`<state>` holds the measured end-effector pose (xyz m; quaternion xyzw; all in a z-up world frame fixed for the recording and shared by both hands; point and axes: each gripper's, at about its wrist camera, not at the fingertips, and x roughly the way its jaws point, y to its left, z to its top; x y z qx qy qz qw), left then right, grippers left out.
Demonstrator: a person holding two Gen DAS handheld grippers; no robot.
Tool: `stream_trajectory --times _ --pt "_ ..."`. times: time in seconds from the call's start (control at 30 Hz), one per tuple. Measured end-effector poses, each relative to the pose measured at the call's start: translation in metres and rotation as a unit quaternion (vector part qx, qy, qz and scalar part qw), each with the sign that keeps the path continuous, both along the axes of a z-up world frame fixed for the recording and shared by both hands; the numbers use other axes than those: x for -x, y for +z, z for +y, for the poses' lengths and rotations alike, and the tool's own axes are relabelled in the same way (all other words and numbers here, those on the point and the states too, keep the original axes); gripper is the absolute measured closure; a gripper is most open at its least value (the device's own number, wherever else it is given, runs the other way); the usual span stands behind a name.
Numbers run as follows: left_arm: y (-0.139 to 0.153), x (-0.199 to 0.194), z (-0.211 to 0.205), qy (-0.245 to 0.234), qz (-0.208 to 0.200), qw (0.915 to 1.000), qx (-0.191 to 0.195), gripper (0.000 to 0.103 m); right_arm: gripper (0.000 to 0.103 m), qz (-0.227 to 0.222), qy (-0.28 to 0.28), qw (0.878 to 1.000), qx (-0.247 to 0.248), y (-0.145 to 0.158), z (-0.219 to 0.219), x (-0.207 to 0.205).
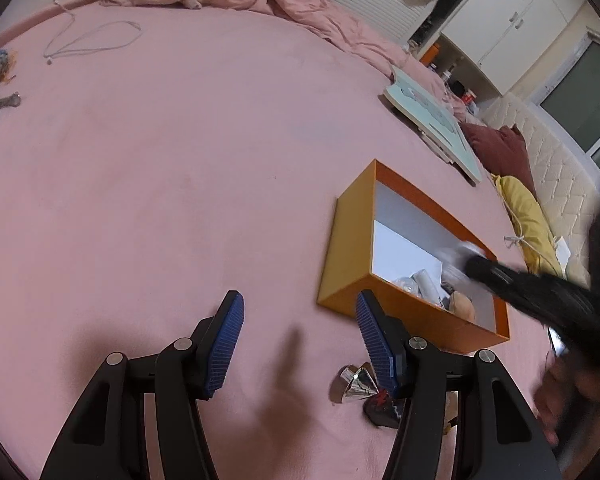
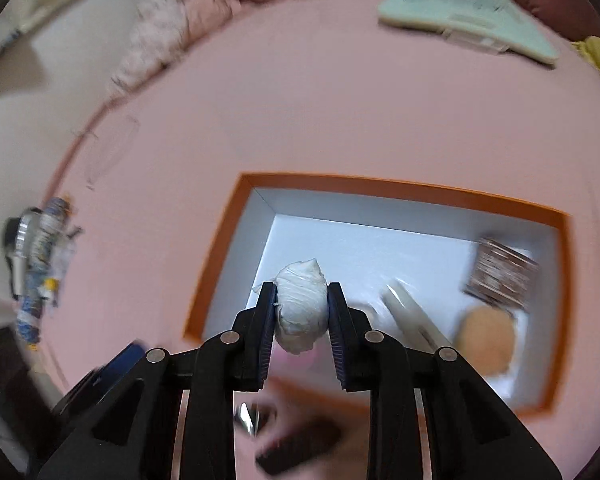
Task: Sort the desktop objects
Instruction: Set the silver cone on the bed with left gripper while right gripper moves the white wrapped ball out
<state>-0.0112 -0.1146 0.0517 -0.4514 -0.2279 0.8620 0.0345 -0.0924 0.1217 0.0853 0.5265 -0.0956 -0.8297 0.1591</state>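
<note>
Between the right gripper's point(image 2: 302, 312) jaws: a white wrapped bundle point(image 2: 301, 306), clamped above the orange box point(image 2: 404, 188).
The left gripper point(image 1: 300, 336) gapes wide over pink sheet point(image 1: 180, 160); the box lies just beyond its right jaw.

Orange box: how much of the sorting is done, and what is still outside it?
Done: the orange box already holds a brown packet, a round tan thing and a white tube. In hand: the right gripper holds a white wad above the box. Left: a silver cone and a dark item by the open left gripper, a cord, and wrappers near the edge.
</note>
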Motion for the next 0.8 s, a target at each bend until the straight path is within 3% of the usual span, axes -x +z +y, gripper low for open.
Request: stream_trajectory --times 0.13,0.33,0.5,0.57,0.6,0.73,0.8 --pt "0.001 -0.006 0.001 -0.002 0.001 1.0000 0.001 0.045 0.077 -0.002 -0.009 1.000 0.014 0.008 0.036 -0.069" --pt "0.012 -0.016 0.009 -0.012 0.038 0.9990 0.018 0.045 0.074 -0.051 -0.005 0.999 -0.005 -0.045 0.041 -0.124" --pt "0.027 -0.026 0.014 -0.023 0.091 0.9952 0.026 0.045 0.064 0.018 -0.012 1.000 -0.010 -0.033 0.042 -0.132" --pt "0.030 -0.026 0.019 -0.032 0.099 0.9942 0.025 0.046 0.043 0.052 -0.019 0.998 0.012 -0.021 0.049 -0.135" --pt "0.031 -0.026 0.022 -0.039 0.103 0.9936 0.026 0.046 0.040 0.063 -0.029 0.997 0.032 -0.017 0.052 -0.135" --pt "0.041 -0.025 0.049 -0.097 0.122 0.9871 0.036 0.046 0.038 0.082 -0.071 0.991 0.085 -0.010 0.071 -0.132" --pt "0.045 -0.013 0.066 -0.127 0.106 0.9858 0.029 0.046 0.038 0.085 -0.091 0.987 0.102 -0.009 0.082 -0.129"
